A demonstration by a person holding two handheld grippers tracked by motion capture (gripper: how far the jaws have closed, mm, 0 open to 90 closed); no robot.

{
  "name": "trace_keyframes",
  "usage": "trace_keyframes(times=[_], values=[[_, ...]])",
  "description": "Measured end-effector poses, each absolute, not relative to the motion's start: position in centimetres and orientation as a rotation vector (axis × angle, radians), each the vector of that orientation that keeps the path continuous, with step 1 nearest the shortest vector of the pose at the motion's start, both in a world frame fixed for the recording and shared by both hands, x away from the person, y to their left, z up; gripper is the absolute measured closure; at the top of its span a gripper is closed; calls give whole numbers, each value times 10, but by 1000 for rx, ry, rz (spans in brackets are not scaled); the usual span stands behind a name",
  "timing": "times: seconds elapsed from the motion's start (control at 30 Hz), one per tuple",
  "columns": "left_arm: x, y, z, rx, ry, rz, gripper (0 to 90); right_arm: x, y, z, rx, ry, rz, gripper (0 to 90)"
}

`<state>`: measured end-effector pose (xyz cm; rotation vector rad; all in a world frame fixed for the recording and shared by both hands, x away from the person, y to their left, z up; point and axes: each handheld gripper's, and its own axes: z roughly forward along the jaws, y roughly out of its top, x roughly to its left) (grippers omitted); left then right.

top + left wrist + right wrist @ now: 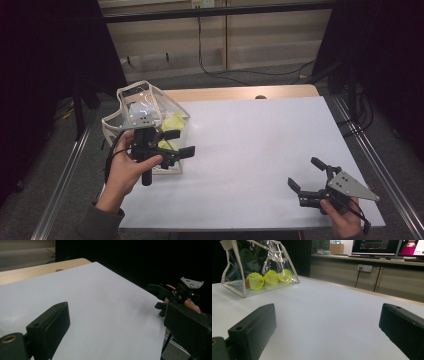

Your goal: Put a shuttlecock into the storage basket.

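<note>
A clear plastic bag (142, 102) with beige trim stands on the white table (250, 150) at its left edge. Three yellow shuttlecocks (270, 277) lie inside the bag (259, 267). My left gripper (181, 143), held in a hand, hovers just in front of the bag, open and pointing right, with nothing between its jaws. In the left gripper view the left gripper (117, 315) frames bare tabletop and the distant right gripper (175, 293). My right gripper (304, 172) sits low at the table's near right corner, open and empty. In the right gripper view the right gripper (327, 322) faces the bag.
A strip of wooden tabletop (240, 92) shows beyond the white sheet. Metal rails (370, 155) run along both sides of the table. Cables (235, 75) lie on the floor behind. Monitors (374, 246) stand on a cabinet in the background.
</note>
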<state>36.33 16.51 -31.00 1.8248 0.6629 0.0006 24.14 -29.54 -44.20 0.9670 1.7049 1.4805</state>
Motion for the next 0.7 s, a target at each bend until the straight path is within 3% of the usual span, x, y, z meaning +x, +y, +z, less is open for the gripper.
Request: trace_keyframes(times=[0.7], values=[[358,176,-339,1818,653,52,55,241,-295,-442,969,1703,1481,11]])
